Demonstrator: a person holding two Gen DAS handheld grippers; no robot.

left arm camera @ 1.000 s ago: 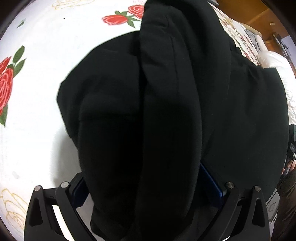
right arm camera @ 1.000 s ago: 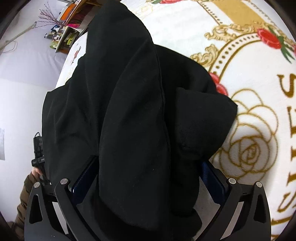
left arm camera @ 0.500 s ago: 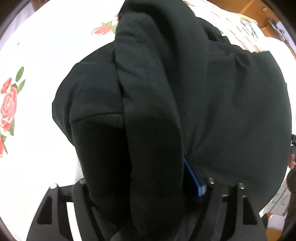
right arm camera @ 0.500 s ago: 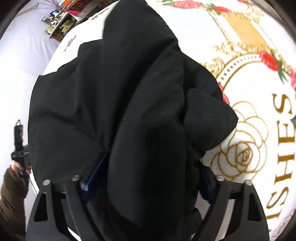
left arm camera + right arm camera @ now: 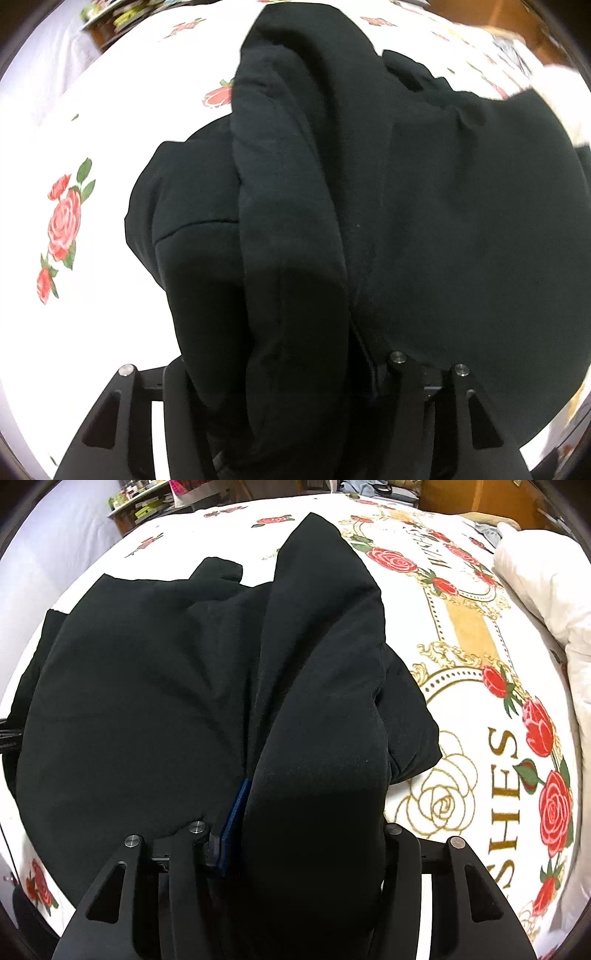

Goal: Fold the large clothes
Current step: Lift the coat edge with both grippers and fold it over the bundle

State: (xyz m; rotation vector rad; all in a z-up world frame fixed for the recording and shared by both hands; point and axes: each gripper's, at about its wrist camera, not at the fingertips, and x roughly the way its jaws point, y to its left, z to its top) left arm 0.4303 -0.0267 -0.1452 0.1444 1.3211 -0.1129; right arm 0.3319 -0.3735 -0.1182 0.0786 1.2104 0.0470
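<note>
**Both grippers pinch thick folds of a black garment over a rose-print bed**

Nearest the left wrist camera, the left gripper [image 5: 280, 373] has its jaws drawn in around a thick rolled fold of the garment [image 5: 424, 240]. The cloth fills the gap and hides the pads, and it drapes over the right-hand finger frame. Beyond the jaws the fold runs up the middle of the view as a ridge, with a seamed panel lying to its left and a wide smooth spread of black to its right. Further out lies the bedspread [image 5: 92, 122], white with red roses, and a cluttered shelf sits at the far top left edge.

Nearest the right wrist camera, the right gripper [image 5: 306, 827] clamps a similar bulky fold of the garment [image 5: 147, 686]. One blue pad [image 5: 236, 812] shows pressed against the cloth's left side, while the other is buried. The fold rises away as a tall ridge; the rest of the cloth lies flat on the bedspread [image 5: 472, 635] to the left. Gold scrollwork, roses and lettering show to the right. A white pillow [image 5: 546, 583] rests at the far right, and shelves [image 5: 147, 506] stand past the bed.
</note>
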